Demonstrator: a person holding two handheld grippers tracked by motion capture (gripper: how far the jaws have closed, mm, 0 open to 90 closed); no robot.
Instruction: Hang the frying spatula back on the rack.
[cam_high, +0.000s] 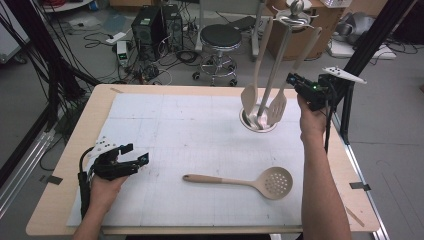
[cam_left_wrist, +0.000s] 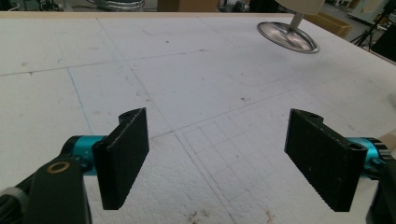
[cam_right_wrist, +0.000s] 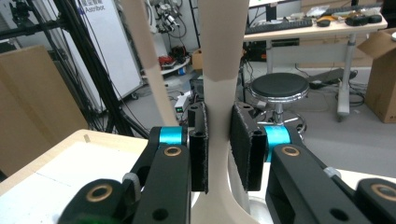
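Observation:
A metal utensil rack stands on its round base at the back right of the white mat. A beige spoon and a beige slotted spatula hang beside its pole. My right gripper is shut on the slotted spatula's handle; in the right gripper view the handle runs up between the pressed pads of the right gripper. A beige skimmer lies flat on the mat at front right. My left gripper rests open at front left, and the left gripper has nothing between its pads.
The white foam mat covers most of the wooden table. The rack's base lies far ahead of the left gripper. A second beige handle hangs left of the held one. A stool and cables sit beyond the table.

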